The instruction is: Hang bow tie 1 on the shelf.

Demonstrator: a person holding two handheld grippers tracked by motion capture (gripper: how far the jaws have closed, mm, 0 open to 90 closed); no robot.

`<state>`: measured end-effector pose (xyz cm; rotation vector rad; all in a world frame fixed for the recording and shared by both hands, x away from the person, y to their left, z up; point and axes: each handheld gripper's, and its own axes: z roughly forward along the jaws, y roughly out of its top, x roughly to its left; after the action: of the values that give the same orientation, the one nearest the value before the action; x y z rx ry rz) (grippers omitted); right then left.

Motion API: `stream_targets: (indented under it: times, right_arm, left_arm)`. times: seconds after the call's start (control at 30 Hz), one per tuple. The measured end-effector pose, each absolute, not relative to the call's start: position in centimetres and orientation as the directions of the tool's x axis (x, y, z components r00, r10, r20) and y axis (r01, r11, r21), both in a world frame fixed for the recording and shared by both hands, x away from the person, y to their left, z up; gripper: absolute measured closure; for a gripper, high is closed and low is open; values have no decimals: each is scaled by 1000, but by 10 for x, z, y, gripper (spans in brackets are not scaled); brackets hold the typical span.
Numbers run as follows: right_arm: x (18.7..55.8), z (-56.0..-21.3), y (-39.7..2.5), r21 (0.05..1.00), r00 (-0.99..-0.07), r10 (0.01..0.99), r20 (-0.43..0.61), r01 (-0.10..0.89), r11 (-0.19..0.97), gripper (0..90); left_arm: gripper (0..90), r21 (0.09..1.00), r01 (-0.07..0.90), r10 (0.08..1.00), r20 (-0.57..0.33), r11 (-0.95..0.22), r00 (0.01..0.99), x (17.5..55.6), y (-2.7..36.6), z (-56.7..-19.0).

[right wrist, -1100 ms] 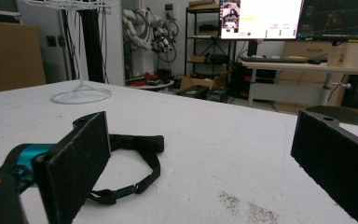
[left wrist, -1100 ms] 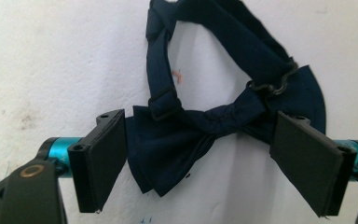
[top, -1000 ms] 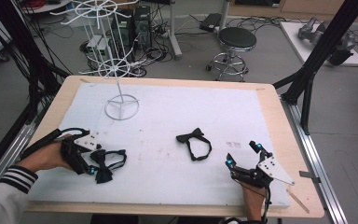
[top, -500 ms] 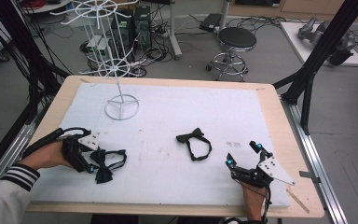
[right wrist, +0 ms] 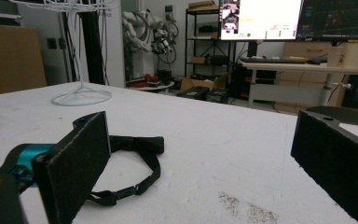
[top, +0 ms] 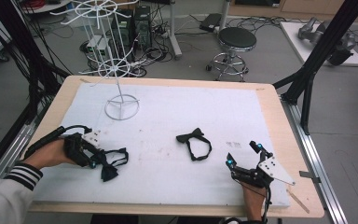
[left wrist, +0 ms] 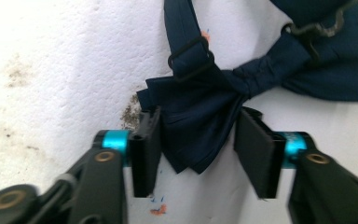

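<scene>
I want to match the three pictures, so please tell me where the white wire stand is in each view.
High view: the white wire stand is at the upper left, at the table's far left.
Right gripper view: it is at the upper left, beyond the black bow tie.
Left gripper view: not in it.
Shared landmark: the white table cover.

In the left gripper view, the navy bow tie [left wrist: 242, 79] runs off the picture's top and right edges, hiding its far wing and strap. In the right gripper view, the right claw's [right wrist: 200, 158] left pad covers part of the black bow tie [right wrist: 135, 161]. At twelve o'clock, the white wire rack [right wrist: 77, 51] is cropped.
</scene>
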<state>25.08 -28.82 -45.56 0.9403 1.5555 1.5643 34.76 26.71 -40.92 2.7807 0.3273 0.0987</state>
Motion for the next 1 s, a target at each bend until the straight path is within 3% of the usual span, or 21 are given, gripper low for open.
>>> stream_targets:
  times: [0.17,0.27,0.47,0.73,1.0]
  right_arm:
    - [251,-456,-288,1000,-469,883,7,3,-6,39]
    - [251,-456,-288,1000,-469,883,6,2,-6,39]
    - [251,-456,-288,1000,-469,883,6,2,-6,39]
    - [251,-456,-288,1000,-468,883,7,3,-6,39]
    - [250,-456,-288,1000,-468,884,8,4,-7,39]
  left_arm:
    - [629,331,236,262,36,-914,964,347,265,-409]
    - [762,309,245,270,40,-919,962,347,263,-407]
    - [831,307,277,303,40,-910,952,346,261,-407]
    - [839,341,304,335,35,-889,942,344,265,-407]
    - [838,440,319,376,46,-840,926,341,268,-402]
